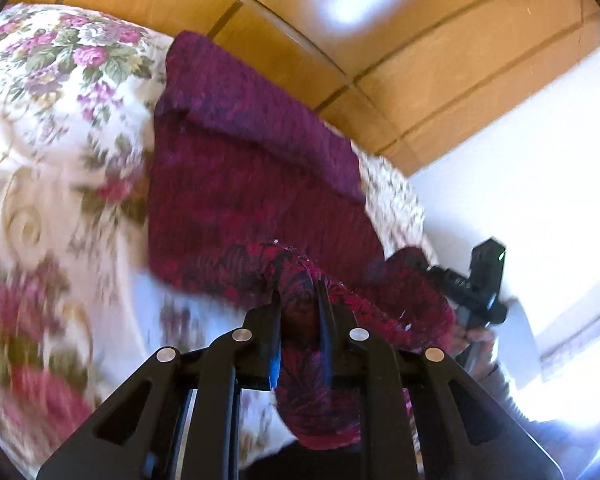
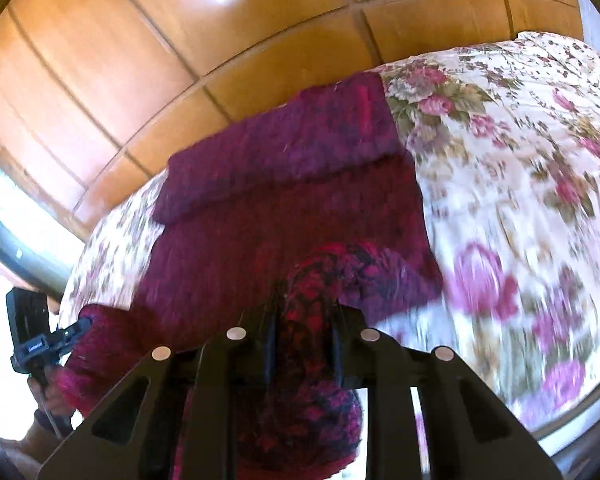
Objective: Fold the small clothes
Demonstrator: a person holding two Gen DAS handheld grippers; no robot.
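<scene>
The left gripper (image 1: pixel 300 300) had its fingers clenched on a near edge of the knit (image 1: pixel 236 176); the right gripper (image 2: pixel 304 312) pinched the same near edge further right. The knit's far part lay on the floral bed (image 1: pixel 52 128), wooden panels (image 1: pixel 380 60) beyond.

Left gripper (image 1: pixel 298 300): matte black plastic, two angled linkage arms per side with triangular cut-outs, four round silver pivot pins across the front, thin black fingers (image 1: pixel 275 320); blue strip on the inner face of one finger. Right gripper (image 2: pixel 303 312): same black build, same four silver pins, flat dark fingers (image 2: pixel 269 344). Seen from the opposite camera, each unit is a boxy black body; one shows a small green light, the other a small white label, unreadable. Hand (image 2: pixel 46 394) gripping a handle: bare skin, dark cuff at wrist.
</scene>
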